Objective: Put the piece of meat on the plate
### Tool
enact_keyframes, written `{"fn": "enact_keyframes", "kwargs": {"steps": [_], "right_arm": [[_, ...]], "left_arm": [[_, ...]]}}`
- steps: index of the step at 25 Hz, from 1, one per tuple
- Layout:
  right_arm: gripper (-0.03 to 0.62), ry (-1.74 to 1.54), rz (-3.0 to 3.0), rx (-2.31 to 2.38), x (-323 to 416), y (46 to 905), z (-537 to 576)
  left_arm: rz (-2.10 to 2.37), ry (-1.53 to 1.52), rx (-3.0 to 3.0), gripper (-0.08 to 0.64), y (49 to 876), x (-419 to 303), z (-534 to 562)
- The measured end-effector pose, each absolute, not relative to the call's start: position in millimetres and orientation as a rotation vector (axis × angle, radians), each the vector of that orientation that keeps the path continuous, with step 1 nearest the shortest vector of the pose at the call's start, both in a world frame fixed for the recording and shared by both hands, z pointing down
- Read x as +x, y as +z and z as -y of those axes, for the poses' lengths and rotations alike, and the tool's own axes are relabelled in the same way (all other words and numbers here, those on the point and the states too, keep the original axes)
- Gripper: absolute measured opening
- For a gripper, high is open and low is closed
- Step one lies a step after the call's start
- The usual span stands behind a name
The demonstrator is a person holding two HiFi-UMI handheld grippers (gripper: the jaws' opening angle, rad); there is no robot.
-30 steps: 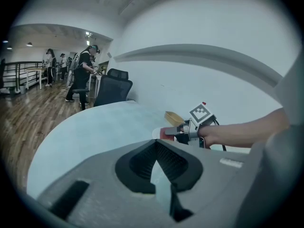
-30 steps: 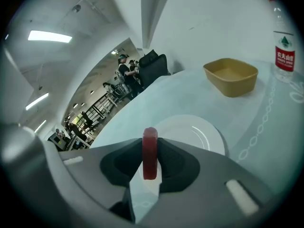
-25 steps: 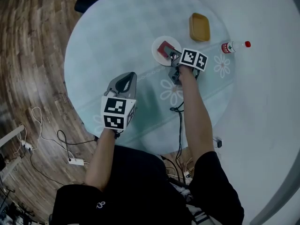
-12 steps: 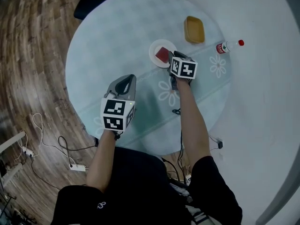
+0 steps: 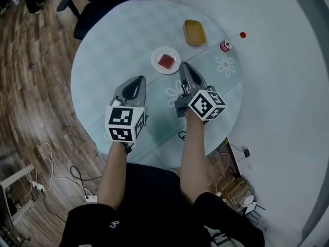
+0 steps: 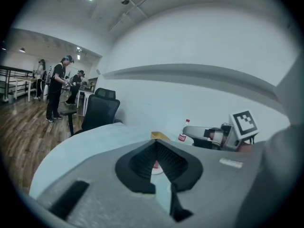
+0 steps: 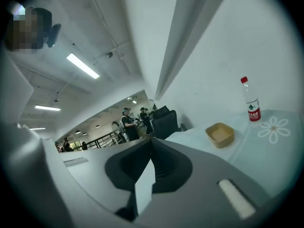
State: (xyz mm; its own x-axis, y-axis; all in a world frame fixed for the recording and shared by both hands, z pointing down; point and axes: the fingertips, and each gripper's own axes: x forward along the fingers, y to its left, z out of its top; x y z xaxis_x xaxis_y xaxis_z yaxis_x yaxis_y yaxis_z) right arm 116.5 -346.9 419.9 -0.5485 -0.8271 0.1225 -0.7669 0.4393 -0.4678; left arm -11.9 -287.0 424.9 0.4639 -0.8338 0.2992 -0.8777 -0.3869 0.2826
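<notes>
Red meat [image 5: 166, 61] lies flat in the middle of the white plate [image 5: 156, 58], on the far half of the pale table [image 5: 113, 45]. Your right gripper [image 5: 183, 66] is clenched with nothing between its jaws. It stands just near-right of the plate, not touching it. Your left gripper [image 5: 139, 79] is likewise closed and empty, near-left of the plate and farther from it. A tan tray [image 5: 195, 32] sits beyond the plate to the right. A bottle [image 5: 230, 41] stands upright right of the tray.

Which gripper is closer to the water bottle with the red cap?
Right. The right gripper sits left of the bottle, beside the plate; the left gripper is even farther left.
</notes>
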Motion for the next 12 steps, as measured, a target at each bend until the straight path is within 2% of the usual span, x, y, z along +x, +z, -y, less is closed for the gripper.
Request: {"fn": "enact_keyframes", "kwargs": {"steps": [12], "right_arm": [[0.011,-0.132,-2.580,-1.764,145.6,313.8,242.9]], "left_arm": [[1.544,0.034,2.601,-0.006,319.5,21.2,256.0]]}}
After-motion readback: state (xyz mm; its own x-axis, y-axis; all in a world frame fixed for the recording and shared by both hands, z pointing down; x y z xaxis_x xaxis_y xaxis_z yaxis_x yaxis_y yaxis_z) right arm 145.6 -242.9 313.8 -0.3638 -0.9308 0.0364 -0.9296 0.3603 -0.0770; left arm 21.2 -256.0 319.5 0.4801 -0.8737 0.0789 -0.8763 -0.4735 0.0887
